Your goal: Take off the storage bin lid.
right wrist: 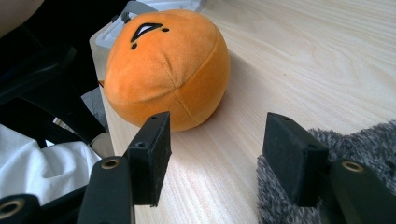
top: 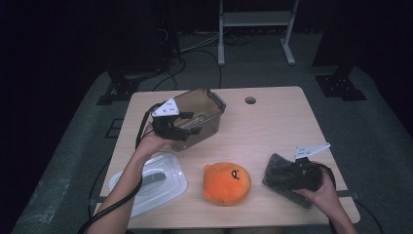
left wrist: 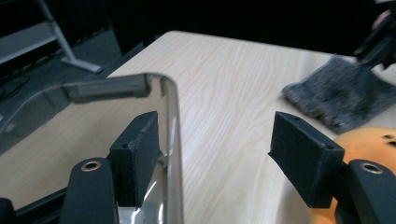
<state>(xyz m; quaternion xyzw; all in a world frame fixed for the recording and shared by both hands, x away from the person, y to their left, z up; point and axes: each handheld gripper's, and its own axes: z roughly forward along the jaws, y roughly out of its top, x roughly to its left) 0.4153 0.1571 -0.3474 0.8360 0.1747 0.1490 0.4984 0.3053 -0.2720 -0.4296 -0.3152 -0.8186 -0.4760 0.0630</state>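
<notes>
We look at the left gripper (top: 181, 127) first, because the work is there. It is at the near left wall of the brown see-through box (top: 207, 105), which stands on the far left part of the table (top: 272, 122). In the left gripper view, the box wall (left wrist: 172, 140) runs up between the two black jaws: one jaw is inside the box, very close to the wall, and the other jaw stands well apart on the outside, over bare wood. So the jaws straddle the wall but the outer pad does not press on it; we judge that this gripper is not yet holding the box. The wall lies much nearer to the inner jaw, so for a real grip the outer jaw has to come across to it. In the high view the box looks tilted, but we cannot tell what carries it.

The right gripper (top: 292, 174) is at the near right, over the grey fluffy cloth (top: 280, 173). Its jaws are apart, with bare table between them; one jaw seems to rest on the edge of the cloth (right wrist: 369, 140), but nothing is pinched.

The orange plush toy (top: 226, 183) lies near the middle, between both hands, and the clear lid (top: 156, 180) lies at the near left, just beside the left forearm.
</notes>
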